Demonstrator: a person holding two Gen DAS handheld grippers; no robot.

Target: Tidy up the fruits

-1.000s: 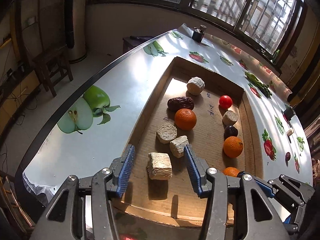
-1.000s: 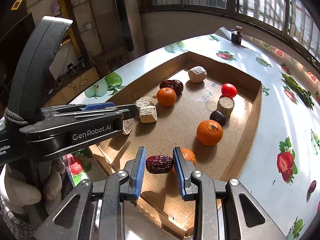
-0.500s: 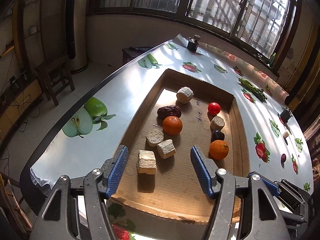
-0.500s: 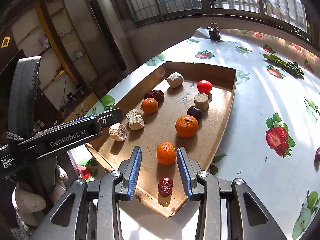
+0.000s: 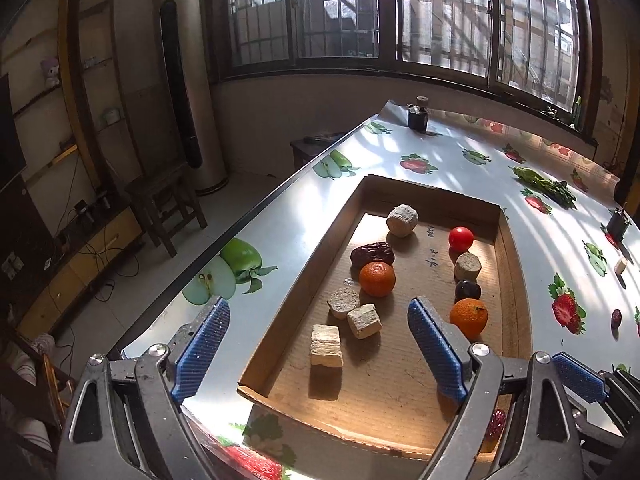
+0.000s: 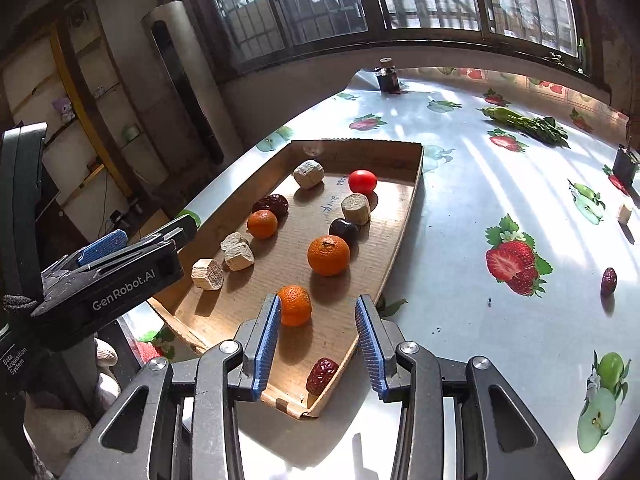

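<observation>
Both my grippers, left (image 5: 318, 346) and right (image 6: 316, 338), opening, fingers empty. Tray (image 6: 404, 216): 3 glossy oranges (image 6: 328, 255), wrinkled dates (image 6: 322, 375).

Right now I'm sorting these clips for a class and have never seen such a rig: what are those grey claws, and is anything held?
They are two hand-held grippers, each with a fisheye camera looking along its blue-padded fingers. One picture comes from the left gripper, the other from the right gripper. Both jaws are opening with nothing clamped. On the fruit-print tablecloth sits a cardboard tray holding oranges, a tomato, red dates, a dark plum and pale blocks. Another date lies outside the tray.
</observation>
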